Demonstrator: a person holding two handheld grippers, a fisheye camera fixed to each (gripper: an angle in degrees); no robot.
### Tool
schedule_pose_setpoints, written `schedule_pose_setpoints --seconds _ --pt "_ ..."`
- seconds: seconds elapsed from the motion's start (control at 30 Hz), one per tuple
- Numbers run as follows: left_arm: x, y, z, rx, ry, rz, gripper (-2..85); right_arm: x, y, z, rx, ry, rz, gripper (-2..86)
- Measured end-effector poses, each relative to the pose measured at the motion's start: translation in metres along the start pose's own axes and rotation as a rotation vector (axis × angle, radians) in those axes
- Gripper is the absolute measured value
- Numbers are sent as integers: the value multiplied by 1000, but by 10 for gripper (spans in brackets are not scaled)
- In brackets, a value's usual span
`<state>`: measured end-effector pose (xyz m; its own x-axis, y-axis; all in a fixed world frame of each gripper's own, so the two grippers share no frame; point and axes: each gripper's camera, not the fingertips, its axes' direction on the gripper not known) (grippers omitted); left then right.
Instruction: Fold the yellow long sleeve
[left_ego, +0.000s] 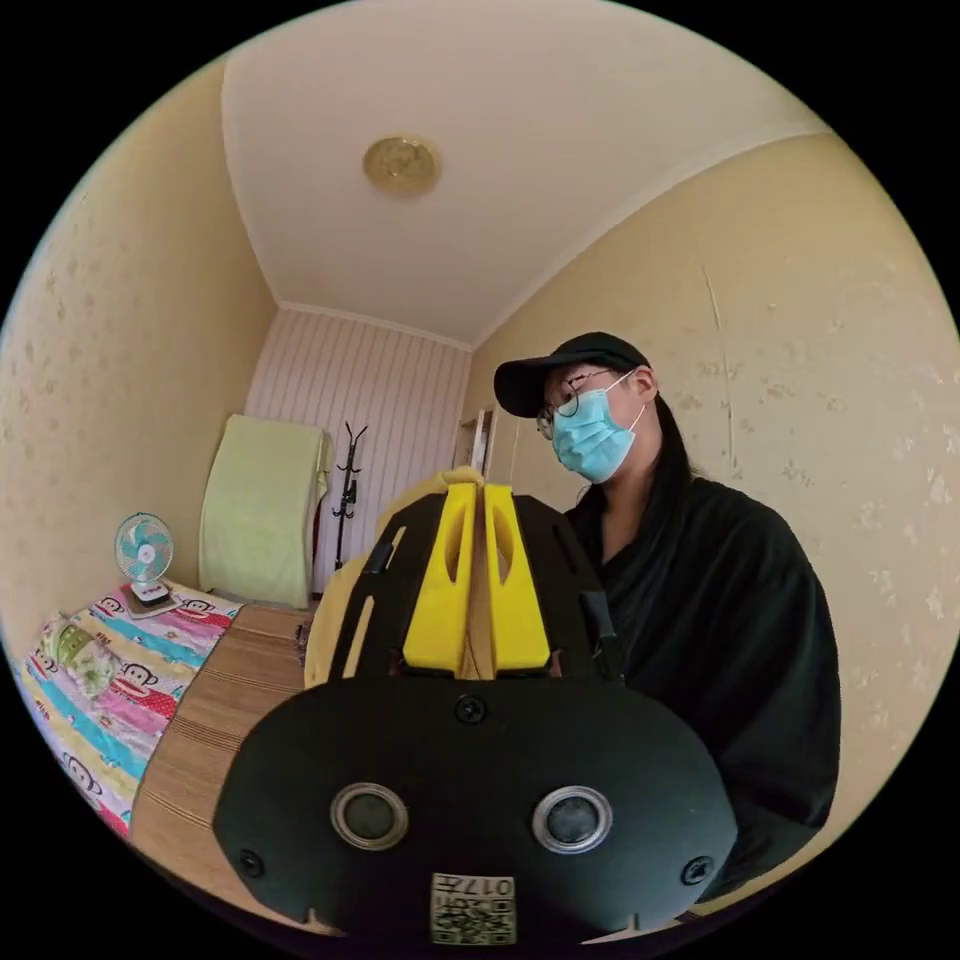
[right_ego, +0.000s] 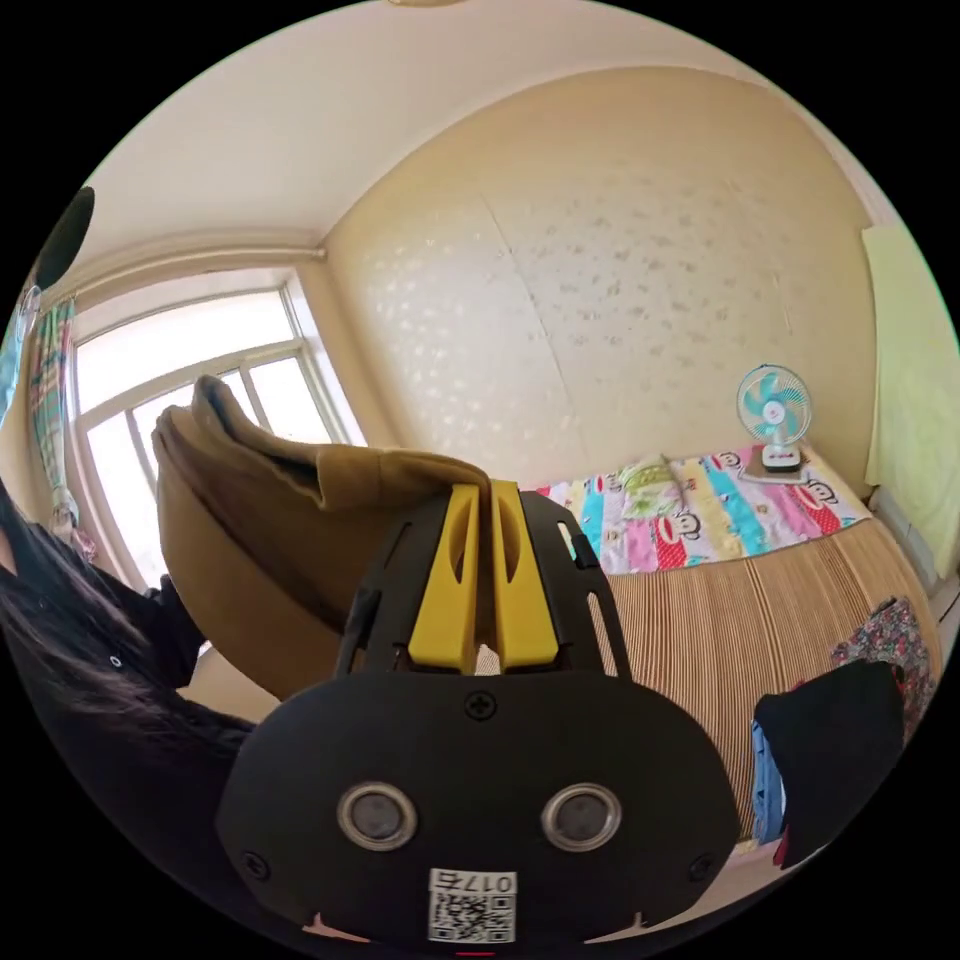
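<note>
Mustard-yellow cloth, the yellow long sleeve (right_ego: 250, 540), is held up in the air in the right gripper view, a folded bulk sagging toward the window (right_ego: 180, 370) with one edge drawn in between the jaws of the right gripper (right_ego: 483, 495). Those jaws are closed to a narrow slit, and cloth is seen pinched in it. In the left gripper view, the left gripper (left_ego: 480, 495) is likewise brought together, with a thin strip of tan fabric caught between its yellow jaws and more of the garment (left_ego: 335, 610) hanging behind the tool. The garment is thus lifted clear of the bed (right_ego: 700, 620), between the two tools and in front of the person (left_ego: 700, 620).

A slip is judged the main risk: only a thin edge appears to be gripped on each side, and the hanging weight could pull it free if the hands are jerked or drawn too far apart. Uneven layers could also be set down skewed, since the bulk sags to one side. The small fan (right_ego: 775, 415) on the patterned sheet (right_ego: 700, 510) stands well apart and is unlikely to be struck.

No container is seen; a pile of dark and floral clothes (right_ego: 850, 730) lies loose at the bed's edge.
</note>
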<state>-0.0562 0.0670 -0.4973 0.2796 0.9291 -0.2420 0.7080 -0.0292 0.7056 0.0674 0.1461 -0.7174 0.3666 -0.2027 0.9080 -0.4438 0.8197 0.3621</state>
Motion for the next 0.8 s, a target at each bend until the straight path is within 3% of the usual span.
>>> schedule_pose_setpoints --seconds 0.07,0.2,0.33,0.63,0.8 --pt "5 12 -18 -73 -212 -65 -9 2 -17 -20 73 39 3 20" --pt "6 38 -20 -41 -254 -158 -9 -12 -50 -55 186 120 -20 26" --pt "21 50 -23 113 -303 -200 -9 -40 -73 -96 329 176 -109 28" --pt "49 -55 -22 272 -542 -41 -9 -50 -139 -152 599 201 -184 29" --pt "-9 -94 -39 335 -692 -265 -8 -17 -177 -117 512 280 -239 31"
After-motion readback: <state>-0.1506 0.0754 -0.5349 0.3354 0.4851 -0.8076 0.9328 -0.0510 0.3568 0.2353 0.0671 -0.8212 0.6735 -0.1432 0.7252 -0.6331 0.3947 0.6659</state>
